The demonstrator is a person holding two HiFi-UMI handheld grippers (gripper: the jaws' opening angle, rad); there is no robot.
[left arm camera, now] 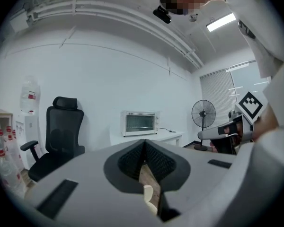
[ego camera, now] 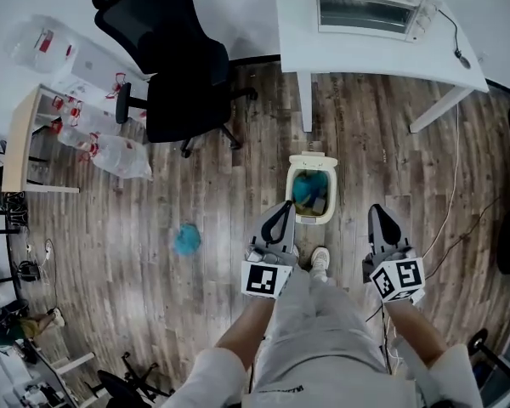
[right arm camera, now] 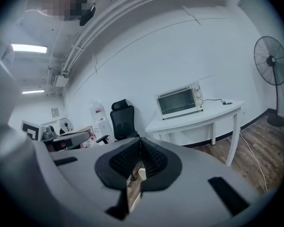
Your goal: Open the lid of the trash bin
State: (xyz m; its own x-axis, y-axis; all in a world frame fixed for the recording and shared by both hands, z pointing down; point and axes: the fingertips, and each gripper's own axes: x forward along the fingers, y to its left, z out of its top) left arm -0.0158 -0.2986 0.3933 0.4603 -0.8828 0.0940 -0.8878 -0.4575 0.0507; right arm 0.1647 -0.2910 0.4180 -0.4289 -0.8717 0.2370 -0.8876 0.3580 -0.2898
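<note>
Holding, left gripper (ego camera: 284,206): nothing; its jaws are clenched, the tips pressed together.
Holding, right gripper (ego camera: 379,212): nothing; its jaws are likewise squeezed tight together.
Aim: both grippers point out into the room, level with the table top in their own views.
Trash bin (ego camera: 313,220): cream, standing on the wood floor. In the head view it is at 2 o'clock from the left gripper's tips, just beside them, and at 9 o'clock from the right gripper's tips, a little farther off.
Lid (ego camera: 313,157): raised, at the bin's 12 o'clock edge; blue contents (ego camera: 306,189) show inside.
Shoe (ego camera: 320,260): at the bin's 6 o'clock, between the two grippers.
Blue lump (ego camera: 187,239): on the floor at 9 o'clock from the left gripper, well apart.
Table (ego camera: 382,53): white, at 12 o'clock beyond the bin, bearing a toaster oven (ego camera: 367,8).
Office chair (ego camera: 174,66): black, at 11 o'clock.
</note>
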